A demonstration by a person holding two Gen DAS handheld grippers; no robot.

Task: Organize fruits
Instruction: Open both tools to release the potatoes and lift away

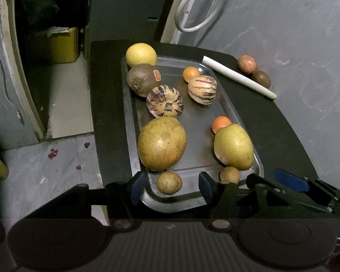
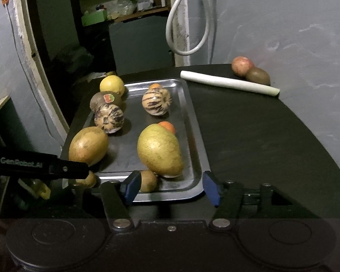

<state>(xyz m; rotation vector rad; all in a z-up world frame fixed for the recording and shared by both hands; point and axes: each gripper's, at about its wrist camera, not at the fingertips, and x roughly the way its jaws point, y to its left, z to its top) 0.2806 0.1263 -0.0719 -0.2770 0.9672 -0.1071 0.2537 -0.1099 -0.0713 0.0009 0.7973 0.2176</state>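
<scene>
A black desk (image 1: 260,122) stands against a grey scuffed wall (image 1: 294,34), with a dim doorway at the upper left of both frames and a white cable loop (image 1: 192,11) hanging at the top centre.

On the desk lies a metal tray (image 1: 199,133) filling the middle of each view. It carries two big yellow-green fruits (image 1: 162,143) in its near half, two purple-striped melons (image 1: 165,101) in the middle, a brown kiwi with a red sticker (image 1: 141,79), a yellow citrus (image 1: 141,54) at the far left corner, two small oranges (image 1: 221,123) and two small tan round fruits (image 1: 169,182) by the near rim. Off the tray, at the upper right, a white stalk (image 1: 238,76) lies across the desk, with a reddish fruit (image 1: 247,64) and a second kiwi (image 1: 261,79) touching each other just beyond it.

The left view shows both oranges whole; in the right view each is half hidden behind a larger fruit, and one tan fruit is mostly covered by a black arm. The right view alone reveals cluttered shelves through the doorway; the left view alone shows red specks on the floor.

The left tongs (image 1: 170,187) are spread wide, the blue pads either side of a tan fruit without touching it. The right tongs (image 2: 172,187) gape equally wide over the tray's near rim, gripping nothing.
</scene>
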